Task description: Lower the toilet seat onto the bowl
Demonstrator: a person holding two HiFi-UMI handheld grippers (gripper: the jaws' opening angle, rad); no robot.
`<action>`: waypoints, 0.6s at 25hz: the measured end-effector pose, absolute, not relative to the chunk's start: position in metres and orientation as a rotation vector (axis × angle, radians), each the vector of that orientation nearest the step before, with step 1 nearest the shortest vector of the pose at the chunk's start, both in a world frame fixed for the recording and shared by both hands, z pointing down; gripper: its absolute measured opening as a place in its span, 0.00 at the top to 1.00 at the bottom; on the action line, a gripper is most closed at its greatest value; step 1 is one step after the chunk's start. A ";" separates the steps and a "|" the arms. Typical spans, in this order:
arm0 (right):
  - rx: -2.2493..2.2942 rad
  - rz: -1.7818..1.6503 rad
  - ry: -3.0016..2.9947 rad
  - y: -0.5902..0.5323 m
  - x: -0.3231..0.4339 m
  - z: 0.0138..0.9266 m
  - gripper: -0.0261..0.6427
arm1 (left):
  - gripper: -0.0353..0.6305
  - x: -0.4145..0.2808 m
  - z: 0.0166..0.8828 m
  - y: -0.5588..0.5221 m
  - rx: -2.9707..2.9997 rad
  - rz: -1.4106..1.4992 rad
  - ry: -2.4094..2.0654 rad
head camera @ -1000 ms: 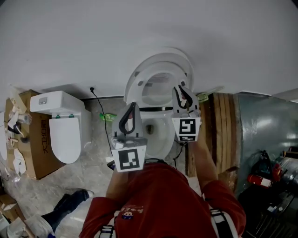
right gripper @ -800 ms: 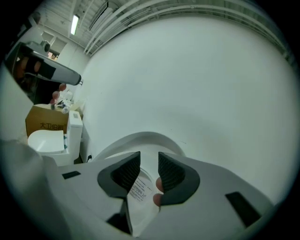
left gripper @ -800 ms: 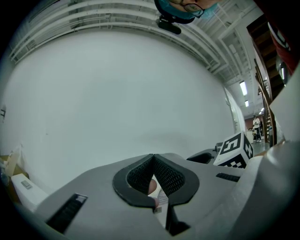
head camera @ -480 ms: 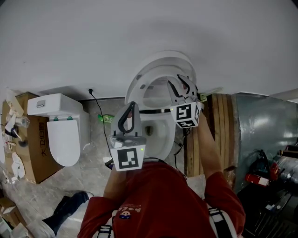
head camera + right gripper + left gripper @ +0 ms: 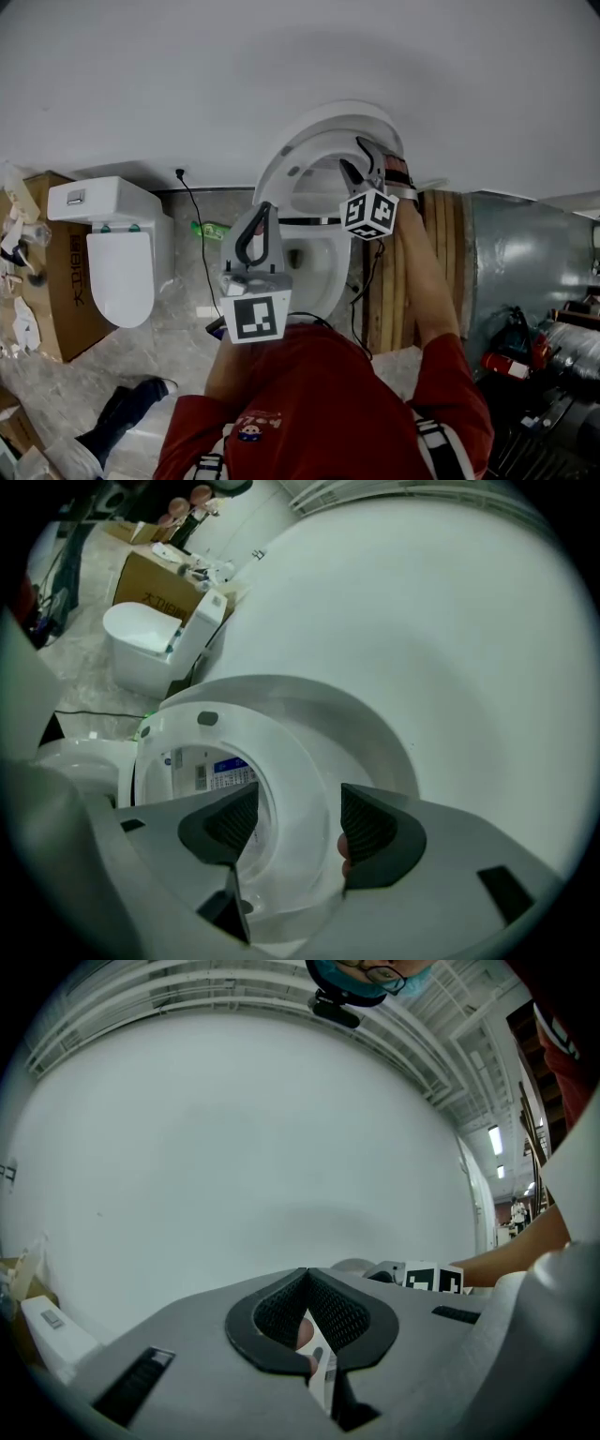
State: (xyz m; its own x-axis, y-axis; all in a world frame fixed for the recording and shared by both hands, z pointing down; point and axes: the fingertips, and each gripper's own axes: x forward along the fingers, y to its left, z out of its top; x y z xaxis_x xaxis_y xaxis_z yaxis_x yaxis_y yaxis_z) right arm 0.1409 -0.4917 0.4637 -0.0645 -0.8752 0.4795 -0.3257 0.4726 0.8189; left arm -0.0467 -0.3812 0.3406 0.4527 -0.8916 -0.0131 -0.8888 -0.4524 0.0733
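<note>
The toilet seat stands raised, leaning back with the lid against the white wall, not yet lowered onto the bowl. From the right gripper view, the seat is a white ring with the lid just behind it, and a small printed label shows through the opening.

The right gripper is up at the seat's right side, pointing somewhat downward. Its 2 jaws have just been opening and now stand wide apart. In its own view the right gripper has the seat's ring showing in the gap between the pads, but neither pad presses on it. I cannot tell whether the jaws touch the seat at all.

The left gripper is held level over the bowl's left edge, well apart from the seat. In its own view the left gripper has its jaws closed tip to tip, with nothing caught between them, and it faces the bare wall.

The person wears a red shirt. On the floor to the left stands a second toilet beside a cardboard box. A green bottle lies between the 2 toilets, near a black cable. Wooden planks stand just to the right of the bowl.
</note>
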 end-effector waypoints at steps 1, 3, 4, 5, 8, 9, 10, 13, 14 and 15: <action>1.057 -0.636 -1.614 -0.494 0.142 0.465 0.59 | 0.93 -0.048 0.342 -0.381 2.626 -0.073 -1.615; 1.070 -0.654 -1.584 -0.500 0.143 0.467 0.58 | 0.93 -0.052 0.344 -0.382 2.617 -0.069 -1.622; 1.068 -0.661 -1.567 -0.504 0.144 0.469 0.58 | 0.93 -0.053 0.344 -0.382 2.616 -0.067 -1.626; 1.060 -0.663 -1.550 -0.507 0.145 0.471 0.57 | 0.93 -0.054 0.344 -0.383 2.617 -0.065 -1.629; 1.025 -0.673 -1.506 -0.514 0.145 0.477 0.57 | 0.93 -0.056 0.344 -0.385 2.617 -0.072 -1.632; 1.011 -0.678 -1.495 -0.516 0.145 0.479 0.57 | 0.93 -0.057 0.344 -0.385 2.620 -0.069 -1.631; 0.995 -0.678 -1.484 -0.518 0.144 0.481 0.57 | 0.93 -0.057 0.344 -0.386 2.623 -0.065 -1.629; 0.944 -0.667 -1.445 -0.524 0.145 0.489 0.57 | 0.93 -0.056 0.344 -0.387 2.625 -0.069 -1.622; 0.933 -0.662 -1.433 -0.527 0.146 0.491 0.57 | 0.93 -0.056 0.344 -0.388 2.624 -0.071 -1.620; 0.926 -0.656 -1.423 -0.529 0.147 0.493 0.57 | 0.93 -0.055 0.343 -0.388 2.624 -0.071 -1.618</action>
State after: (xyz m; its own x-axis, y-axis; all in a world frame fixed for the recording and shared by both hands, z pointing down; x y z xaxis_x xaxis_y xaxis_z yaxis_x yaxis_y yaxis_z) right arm 0.1475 -0.5289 0.4928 0.0758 -0.8454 0.5288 -0.1465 0.5151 0.8445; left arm -0.0552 -0.3878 0.3435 0.4490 -0.8935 -0.0089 -0.8908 -0.4484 0.0737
